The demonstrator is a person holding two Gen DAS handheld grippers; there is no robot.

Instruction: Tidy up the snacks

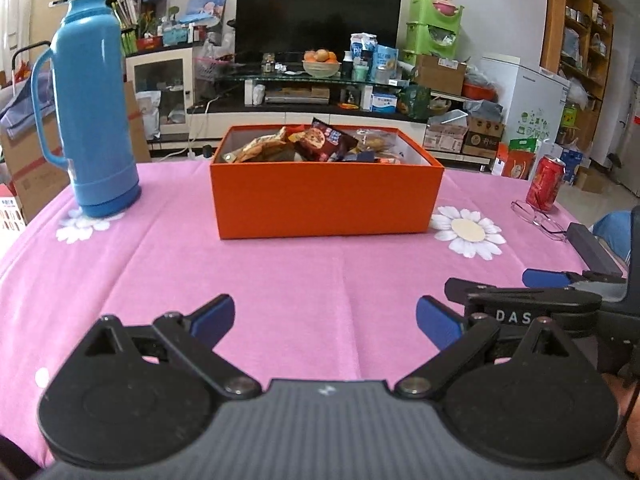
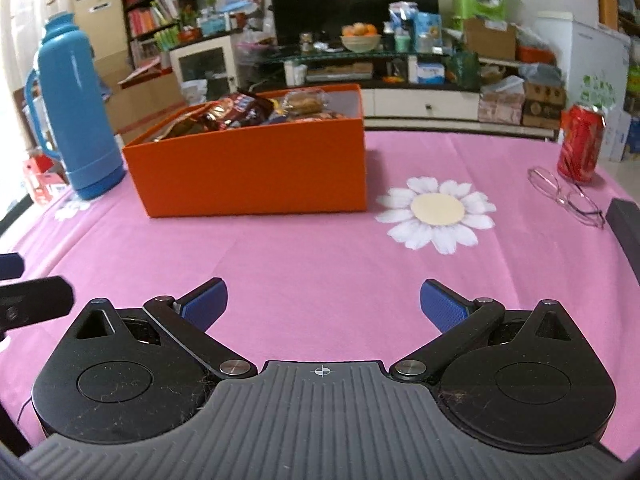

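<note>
Left gripper (image 1: 325,318) and right gripper (image 2: 323,305) are held low over the pink cloth (image 2: 312,256), fingers spread wide, nothing gripped. Snacks (image 1: 320,145) are piled inside the orange box (image 1: 324,196), mid-table ahead. A blue flask (image 1: 94,108) is seen left of the box; a red can (image 2: 581,144) and glasses (image 2: 568,196) far right.

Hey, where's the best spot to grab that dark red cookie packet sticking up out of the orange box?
Probably its raised top edge, coming from above. The dark red cookie packet stands tilted on the other snacks, its upper corner poking above the orange box rim, so that flat sealed edge is free while the walls block any side approach.
</note>
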